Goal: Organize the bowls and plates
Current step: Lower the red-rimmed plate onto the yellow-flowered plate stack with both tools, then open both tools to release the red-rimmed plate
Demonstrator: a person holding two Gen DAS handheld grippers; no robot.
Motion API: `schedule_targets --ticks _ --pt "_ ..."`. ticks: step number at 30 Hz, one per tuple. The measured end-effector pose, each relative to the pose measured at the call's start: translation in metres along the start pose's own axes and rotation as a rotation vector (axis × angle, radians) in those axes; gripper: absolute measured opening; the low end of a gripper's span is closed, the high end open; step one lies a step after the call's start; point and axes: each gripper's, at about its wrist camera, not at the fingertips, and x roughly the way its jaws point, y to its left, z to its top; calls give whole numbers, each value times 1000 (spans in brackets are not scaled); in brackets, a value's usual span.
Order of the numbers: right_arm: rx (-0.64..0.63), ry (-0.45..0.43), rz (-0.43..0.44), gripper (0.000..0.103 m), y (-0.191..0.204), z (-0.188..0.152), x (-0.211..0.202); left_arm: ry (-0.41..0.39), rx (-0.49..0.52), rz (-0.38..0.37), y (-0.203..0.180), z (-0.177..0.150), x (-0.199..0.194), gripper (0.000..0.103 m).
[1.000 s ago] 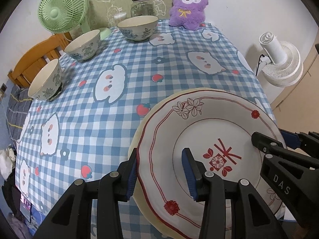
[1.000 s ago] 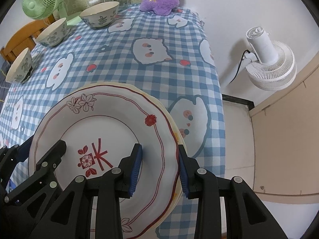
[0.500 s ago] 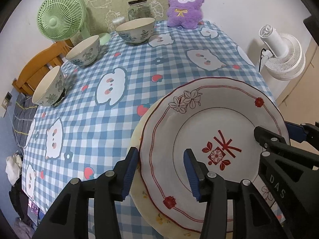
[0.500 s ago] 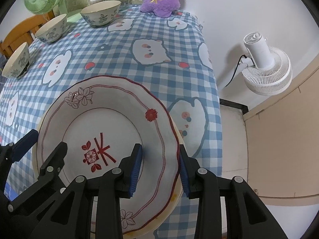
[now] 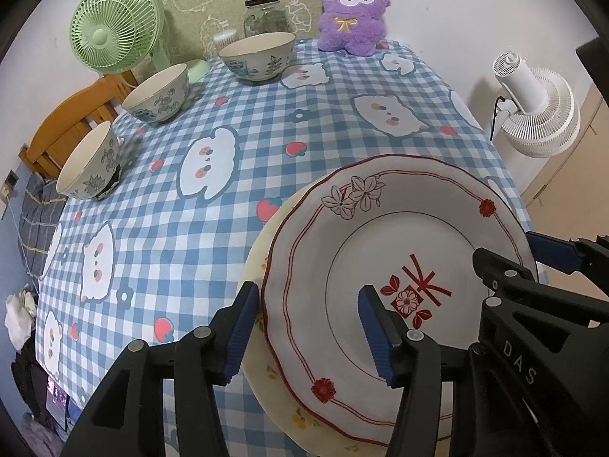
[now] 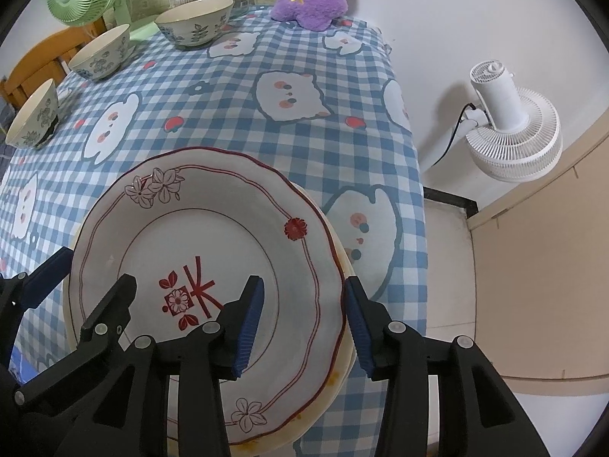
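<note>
The red-trimmed plate [image 5: 399, 262] lies on top of a cream plate [image 5: 262, 346] at the near right corner of the bench [image 5: 243, 122], the 2 forming a stack with the cream rim showing along the left and near edges. It looks like glazed ceramic: stiff, fairly heavy for its size, slick on the face and breakable if dropped, so the raised scalloped rim is the sensible place to take hold, one side per gripper.

The left gripper [image 5: 308, 327] straddles the plate's left rim, one blue pad outside the edge and the other over the inner well; the pads stand clear of the ceramic with a visible gap, so nothing is clamped. The right gripper [image 6: 304, 316] straddles the right rim likewise, its jaws parted about as far and holding nothing. Both sets of jaws have just been opening, with the rim between them.

Compared with 1 second ago, the gaps between the pads are plainly wider on both sides. I judge the plate has been set down and released.

Further off, 3 patterned bowls [image 5: 156, 93] stand apart along the far left edge, not yet nested. Behind them are a green fan [image 5: 114, 32], a glass jar [image 5: 264, 15] and a purple plush toy [image 5: 352, 15].
</note>
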Motion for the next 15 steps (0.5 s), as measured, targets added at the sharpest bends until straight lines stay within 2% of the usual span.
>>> schedule_targets --ticks 2,5,8,15 --pt "2 5 7 52 -1 0 0 7 -14 -4 2 0 0 58" --pt "14 6 9 64 -3 1 -1 23 -50 -17 9 0 0 63" --pt "27 -7 15 74 -6 1 -7 18 -66 -7 14 1 -2 63" --pt "54 -45 55 79 -13 9 -25 -7 -95 -34 24 7 -19 68"
